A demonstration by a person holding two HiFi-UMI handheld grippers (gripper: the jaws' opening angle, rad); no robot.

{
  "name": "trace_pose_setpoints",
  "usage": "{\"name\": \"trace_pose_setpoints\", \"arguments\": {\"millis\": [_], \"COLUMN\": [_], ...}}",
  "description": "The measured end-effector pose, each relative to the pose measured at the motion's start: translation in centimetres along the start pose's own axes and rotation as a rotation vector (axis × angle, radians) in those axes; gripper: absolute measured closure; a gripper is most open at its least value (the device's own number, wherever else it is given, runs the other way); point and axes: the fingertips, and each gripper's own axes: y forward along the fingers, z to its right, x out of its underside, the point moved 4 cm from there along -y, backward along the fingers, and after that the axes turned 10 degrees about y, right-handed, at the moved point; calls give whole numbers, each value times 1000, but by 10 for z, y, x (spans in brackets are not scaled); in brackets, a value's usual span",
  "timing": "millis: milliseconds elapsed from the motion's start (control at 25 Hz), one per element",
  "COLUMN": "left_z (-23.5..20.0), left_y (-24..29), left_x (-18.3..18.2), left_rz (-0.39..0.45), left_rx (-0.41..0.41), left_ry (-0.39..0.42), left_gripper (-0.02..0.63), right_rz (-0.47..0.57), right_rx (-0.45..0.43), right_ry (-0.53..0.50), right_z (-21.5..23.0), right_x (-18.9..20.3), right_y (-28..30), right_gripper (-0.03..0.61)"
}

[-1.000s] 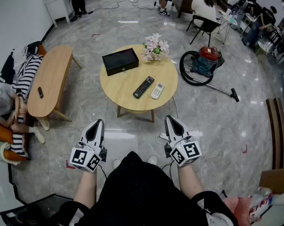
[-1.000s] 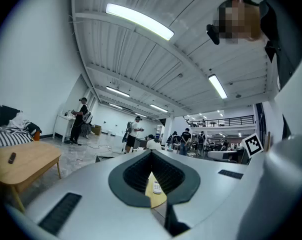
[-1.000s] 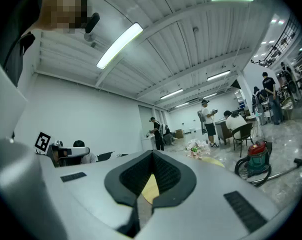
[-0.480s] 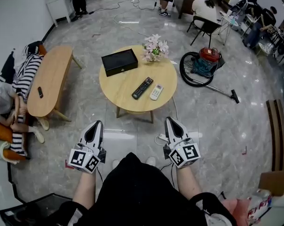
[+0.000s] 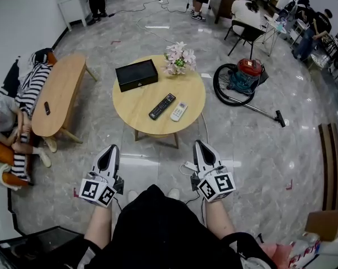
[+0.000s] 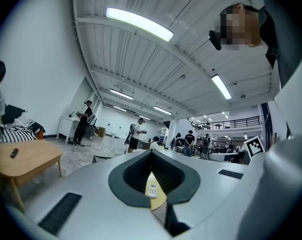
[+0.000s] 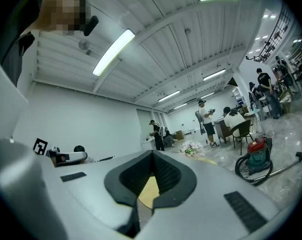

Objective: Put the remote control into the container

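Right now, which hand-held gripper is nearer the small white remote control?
Right. The right hand-held gripper is short of the white remote control; the left hand-held gripper, farther left.

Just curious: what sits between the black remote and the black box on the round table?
Nothing: the head view shows only bare tabletop between the black remote and the black box.

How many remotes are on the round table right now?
2: a black remote control near the round table's middle, and a white remote control just right of it. None looks hidden there.
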Motion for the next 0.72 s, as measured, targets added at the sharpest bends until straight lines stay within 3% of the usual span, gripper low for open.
{"name": "trace_pose_setpoints", "arguments": {"millis": [360, 720], "left_z": [50, 58], "left_y": [7, -3], "left_x": [-1, 7], "left_rz": [45, 15], "left_rx": [-91, -181], "left_ry": [-11, -8], "left_gripper": [607, 607], "right_rz": [-43, -72], "right_rx": [-42, -88], "right_ry": [-60, -6], "right_z": [47, 63], "right_x": [-18, -15], "right_y": [-28, -27], "right_gripper": [571, 571]}}
